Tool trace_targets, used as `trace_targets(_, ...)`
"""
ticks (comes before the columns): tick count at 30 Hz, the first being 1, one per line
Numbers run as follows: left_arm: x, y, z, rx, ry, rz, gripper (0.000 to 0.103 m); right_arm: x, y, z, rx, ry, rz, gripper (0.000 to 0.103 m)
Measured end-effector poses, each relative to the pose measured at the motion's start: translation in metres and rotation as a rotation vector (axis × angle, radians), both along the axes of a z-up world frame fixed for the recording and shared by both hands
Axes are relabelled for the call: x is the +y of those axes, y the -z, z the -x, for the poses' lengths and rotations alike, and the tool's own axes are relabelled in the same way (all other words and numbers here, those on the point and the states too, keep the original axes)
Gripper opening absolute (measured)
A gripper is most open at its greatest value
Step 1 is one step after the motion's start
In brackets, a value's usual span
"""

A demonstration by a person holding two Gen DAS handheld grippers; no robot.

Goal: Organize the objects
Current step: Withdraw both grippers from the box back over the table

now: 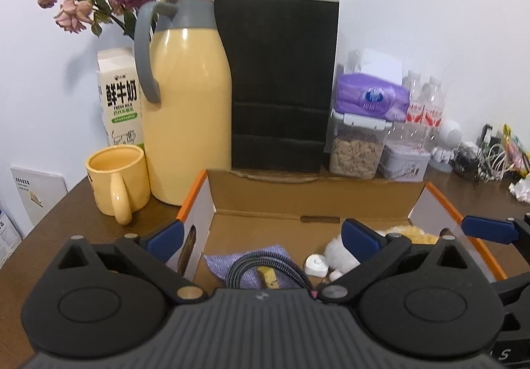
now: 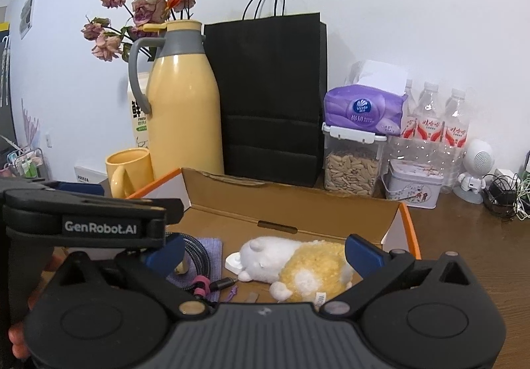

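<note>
— Grippers first: how do they stand?

— Left gripper [image 1: 261,238] is spread wide with nothing between its pads, over the near edge of the cardboard box [image 1: 311,195]. Right gripper [image 2: 265,251] is spread wide too, empty, over the same box.

— And the contents?

— Plush toy [image 2: 308,264] lies on the box floor at the right, a small white puck [image 2: 234,262] touching its head. Left of them, a braided cable [image 2: 198,256] rests on a purple cloth [image 2: 212,248].

— Beyond the box?

— Yellow mug [image 1: 116,178] and thermos jug [image 1: 188,110] on the table [image 1: 59,226], far left.
</note>
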State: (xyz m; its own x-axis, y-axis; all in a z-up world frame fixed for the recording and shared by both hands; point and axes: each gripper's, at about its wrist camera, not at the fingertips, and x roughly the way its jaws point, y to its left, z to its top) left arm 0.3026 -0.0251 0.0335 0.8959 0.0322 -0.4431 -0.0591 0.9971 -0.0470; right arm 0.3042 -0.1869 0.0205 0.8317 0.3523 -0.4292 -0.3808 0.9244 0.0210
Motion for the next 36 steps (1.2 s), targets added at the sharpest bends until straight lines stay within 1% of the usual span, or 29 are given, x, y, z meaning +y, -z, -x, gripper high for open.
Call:
trace_targets(5, 0.002, -0.012, 0.014, -0.049, 0.02, 0.008, 0.103, -0.005, -0.012, 0.01, -0.031, 0.004, -0.006, 0.103)
trace_targets(9, 0.002, -0.021, 0.03, -0.089, 0.023, -0.001, 0.103, -0.011, -0.021, 0.021, -0.059, 0.017, -0.009, 0.103)
trace_targets(15, 0.007, -0.027, 0.059, -0.114, 0.028, -0.018, 0.103, -0.019, -0.029, 0.044, -0.063, 0.025, 0.003, 0.103)
trace_targets(21, 0.011, -0.029, 0.093, -0.109, 0.046, -0.032, 0.103, -0.031, -0.035, 0.078, -0.088, 0.031, 0.021, 0.103)
trace_targets(26, 0.011, -0.025, 0.119, -0.083, 0.059, -0.059, 0.103, -0.043, -0.031, 0.106, -0.076, 0.04, 0.028, 0.103)
trace_targets(31, 0.015, -0.015, 0.141, -0.038, 0.077, -0.046, 0.103, -0.054, -0.019, 0.129, -0.045, 0.045, 0.039, 0.103)
trace_targets(36, 0.019, -0.006, 0.156, -0.004, 0.053, -0.036, 0.103, -0.067, -0.003, 0.146, -0.008, 0.055, 0.03, 0.103)
